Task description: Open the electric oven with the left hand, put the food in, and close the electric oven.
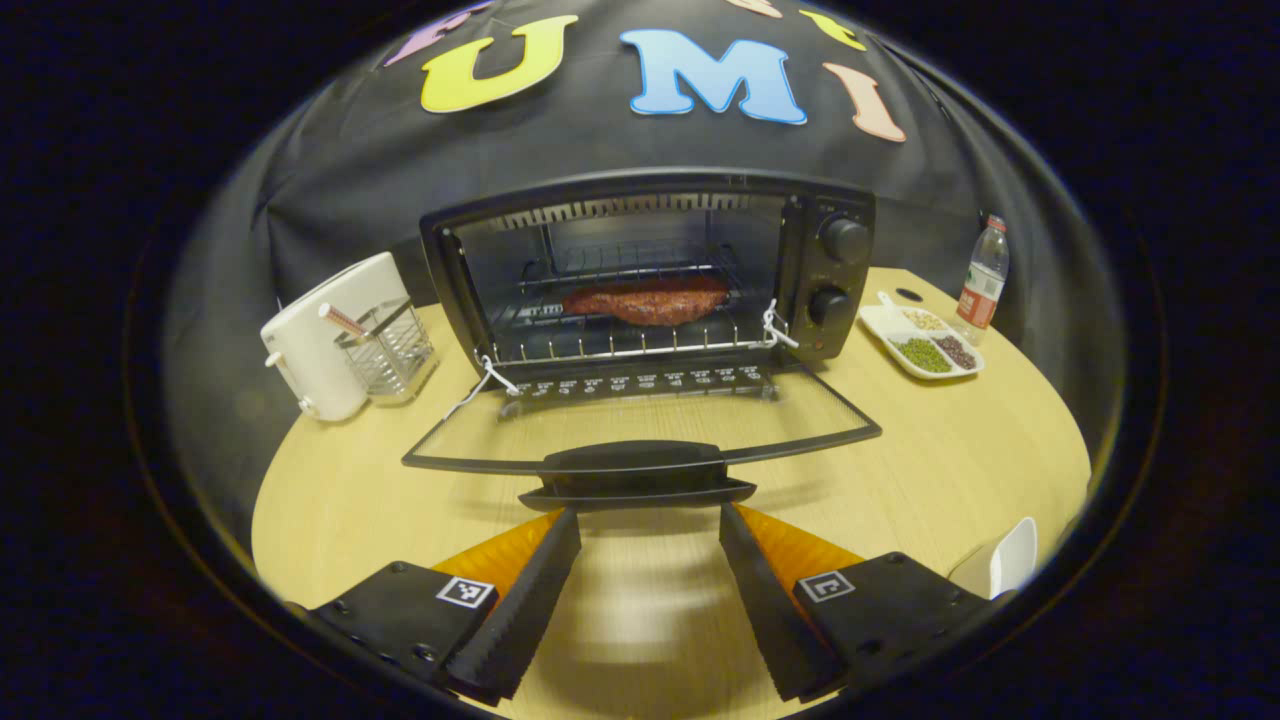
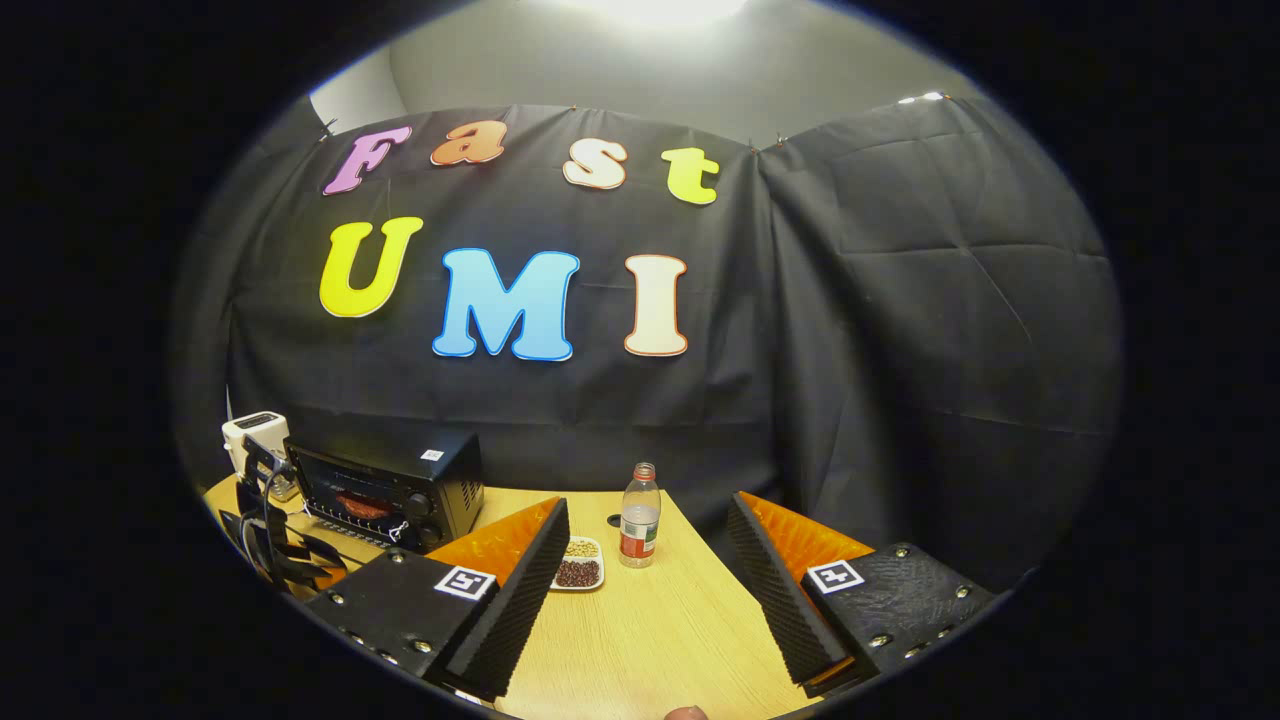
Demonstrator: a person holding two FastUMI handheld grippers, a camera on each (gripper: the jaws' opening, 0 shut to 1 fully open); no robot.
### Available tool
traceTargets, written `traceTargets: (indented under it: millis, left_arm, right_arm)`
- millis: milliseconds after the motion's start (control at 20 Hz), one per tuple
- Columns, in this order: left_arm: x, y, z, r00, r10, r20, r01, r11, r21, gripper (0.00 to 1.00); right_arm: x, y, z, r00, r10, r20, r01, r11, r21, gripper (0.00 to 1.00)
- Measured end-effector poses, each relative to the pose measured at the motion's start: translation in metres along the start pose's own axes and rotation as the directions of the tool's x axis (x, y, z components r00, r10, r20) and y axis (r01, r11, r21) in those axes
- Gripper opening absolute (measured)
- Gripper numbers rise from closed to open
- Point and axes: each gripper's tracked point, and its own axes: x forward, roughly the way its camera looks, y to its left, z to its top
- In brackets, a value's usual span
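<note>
The oven door (image 1: 640, 430) is seen folded down flat toward the near side, and its black handle (image 1: 636, 475) lies straight ahead of the left gripper (image 1: 648, 590), just beyond the fingertips, with its long axis running left to right across the line of the two fingers. The left gripper is spread wide and nothing is held in it; the handle sits a little past the gap between the fingers, not touched by either. The food, a single reddish-brown piece of meat (image 1: 648, 299), is found inside the oven (image 1: 650, 270) on the wire rack (image 1: 620, 345), toward the middle and far part of the chamber, so the loading step is judged done and the closing of the door is taken as what remains. For that, the handle would have to be caught or pushed from below and swung up and away. The left gripper is judged much the nearer of the two to the door. In the right gripper view, the right gripper (image 2: 648, 585) is also spread wide and empty, and the oven (image 2: 385, 490) is seen far off to its left. On the table (image 1: 950, 470) are counted one oven, one white toaster (image 1: 325, 345), one wire holder (image 1: 388, 350), one divided dish of beans (image 1: 920, 345) and one bottle (image 1: 983, 280).
</note>
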Motion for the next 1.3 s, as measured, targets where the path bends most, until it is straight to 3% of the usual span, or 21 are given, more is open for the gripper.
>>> traceTargets:
  millis: [350,550,650,700,800,850,900,950,1200,1250,1300]
  left_arm:
    - [-0.029,0.011,0.071,0.981,0.018,0.195,-0.027,0.999,0.044,0.99]
    - [-0.02,0.007,0.124,0.965,0.014,0.26,-0.035,0.997,0.075,0.97]
    - [-0.02,-0.001,0.15,0.951,-0.003,0.309,-0.028,0.995,0.096,0.99]
    - [-0.021,-0.007,0.155,0.947,-0.015,0.321,-0.02,0.994,0.104,0.9]
    - [-0.031,-0.019,0.158,0.939,-0.035,0.342,-0.001,0.995,0.103,0.94]
    - [-0.038,-0.024,0.163,0.932,-0.042,0.361,0.009,0.996,0.091,0.99]
    - [-0.048,-0.028,0.17,0.923,-0.046,0.383,0.019,0.997,0.074,0.9]
    - [-0.061,-0.03,0.175,0.913,-0.045,0.405,0.024,0.998,0.057,0.99]
    - [-0.152,-0.034,0.205,0.849,-0.007,0.529,0.012,1.0,-0.005,0.9]
    - [-0.171,-0.035,0.209,0.836,0.004,0.548,0.004,1.0,-0.013,0.98]
    - [-0.191,-0.035,0.211,0.826,0.015,0.563,-0.002,1.0,-0.025,0.98]
  right_arm:
    - [0.003,0.003,0.001,1.0,0.003,0.005,-0.003,1.0,0.009,0.97]
    - [-0.001,0.001,0.002,1.0,-0.008,0.01,0.008,1.0,0.012,0.97]
    - [-0.004,-0.002,0.002,1.0,-0.015,0.015,0.015,1.0,0.009,0.97]
    - [-0.006,-0.002,0.002,1.0,-0.018,0.016,0.018,1.0,0.009,0.97]
    - [-0.01,-0.005,0.003,1.0,-0.023,0.021,0.023,1.0,0.018,0.97]
    - [-0.012,-0.006,0.005,0.999,-0.024,0.027,0.024,0.999,0.027,0.97]
    - [-0.014,-0.007,0.007,0.999,-0.023,0.034,0.022,0.999,0.034,0.97]
    - [-0.016,-0.007,0.009,0.999,-0.018,0.039,0.017,0.999,0.038,0.97]
    - [-0.028,0.005,0.025,0.994,0.062,0.093,-0.067,0.997,0.047,0.97]
    - [-0.032,0.009,0.027,0.991,0.087,0.1,-0.092,0.994,0.052,0.97]
    - [-0.036,0.015,0.028,0.988,0.114,0.107,-0.121,0.991,0.062,0.97]
